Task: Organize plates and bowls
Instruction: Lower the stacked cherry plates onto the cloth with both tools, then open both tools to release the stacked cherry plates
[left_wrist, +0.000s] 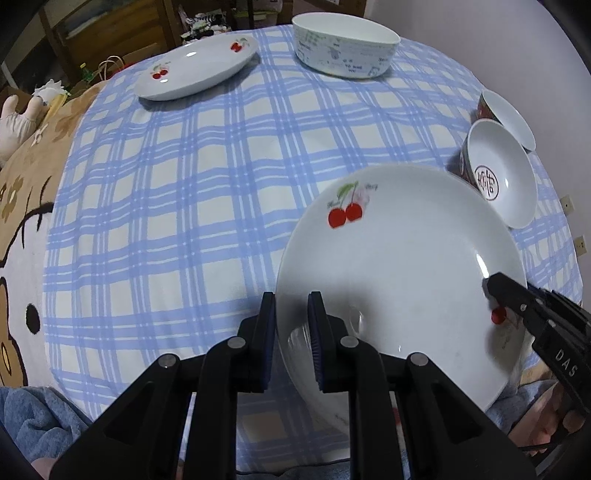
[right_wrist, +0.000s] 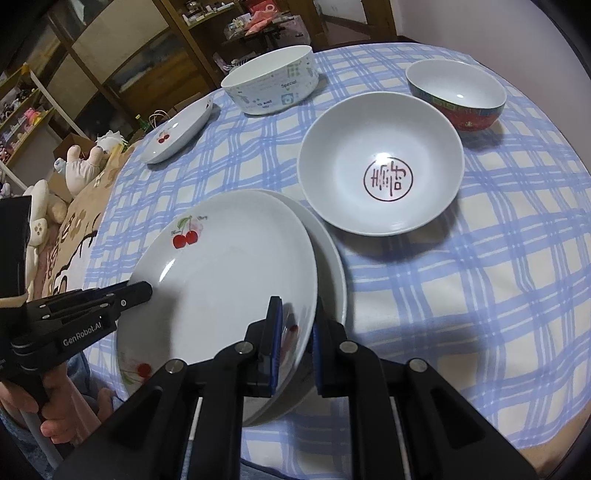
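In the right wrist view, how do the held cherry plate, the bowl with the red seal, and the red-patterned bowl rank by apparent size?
Largest to smallest:
1. held cherry plate, though it is nearest
2. bowl with the red seal
3. red-patterned bowl, farthest, so its true size is unsure

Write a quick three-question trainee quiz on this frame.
1. True or false: the top cherry plate sits over a second plate.
2. How many bowls stand on the checked cloth? A two, B three, C four.
3. Short answer: which bowl is nearest the stacked plates?

Key
1. True.
2. B: printed bowl, character bowl, red-sided bowl.
3. The character bowl.
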